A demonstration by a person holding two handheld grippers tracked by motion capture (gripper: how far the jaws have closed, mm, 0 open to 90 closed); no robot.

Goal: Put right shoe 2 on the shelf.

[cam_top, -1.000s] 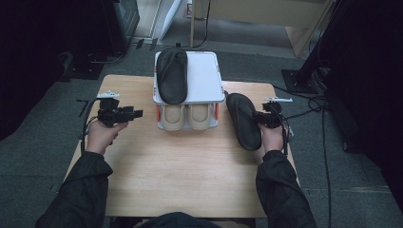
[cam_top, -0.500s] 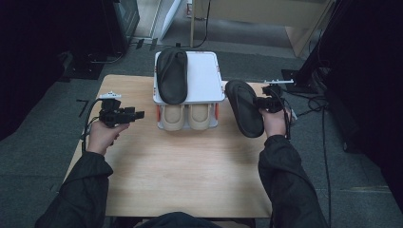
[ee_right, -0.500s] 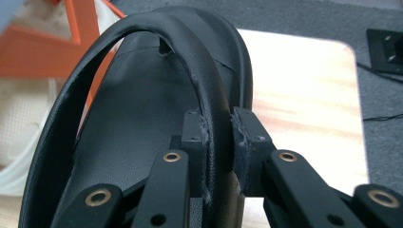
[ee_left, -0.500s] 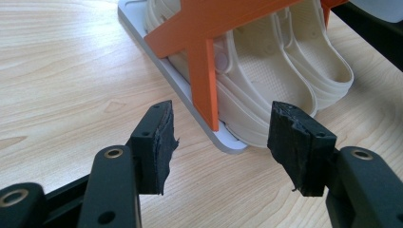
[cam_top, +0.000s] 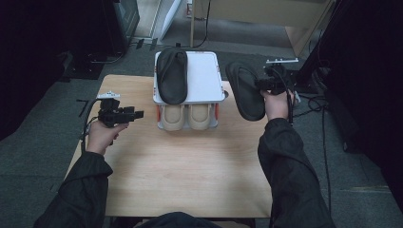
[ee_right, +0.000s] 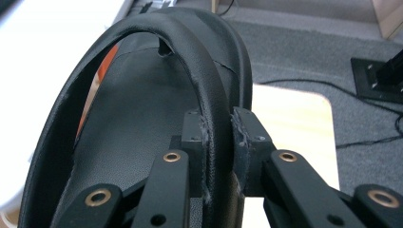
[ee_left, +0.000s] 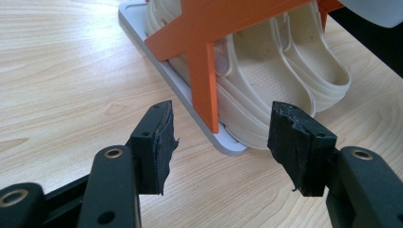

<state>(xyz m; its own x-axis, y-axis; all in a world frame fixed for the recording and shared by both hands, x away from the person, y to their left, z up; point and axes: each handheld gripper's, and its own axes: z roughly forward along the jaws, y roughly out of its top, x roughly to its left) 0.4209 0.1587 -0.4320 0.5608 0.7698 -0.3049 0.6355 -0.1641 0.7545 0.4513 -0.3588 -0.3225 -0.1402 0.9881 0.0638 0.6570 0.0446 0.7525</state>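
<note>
Right gripper (cam_top: 260,84): jaws clamped on the strap of a black slipper (cam_top: 244,90), held clear of the table (cam_top: 190,166).
Left gripper (cam_top: 138,114): jaws apart, holding nothing, beside the shoe rack (cam_top: 202,78).

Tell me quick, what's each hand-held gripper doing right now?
Left hand-held gripper: open, holding nothing.
Right hand-held gripper: shut on the black slipper, held clear of the table.

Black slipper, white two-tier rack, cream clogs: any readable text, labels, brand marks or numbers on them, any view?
None readable.
Black leather-look slipper held in the right tongs: plain strap and insole, no mark.
White two-tier rack with orange X-brace: blank.
Cream plastic clogs: only moulded texture, no lettering.
Light wooden table: bare grain.
</note>
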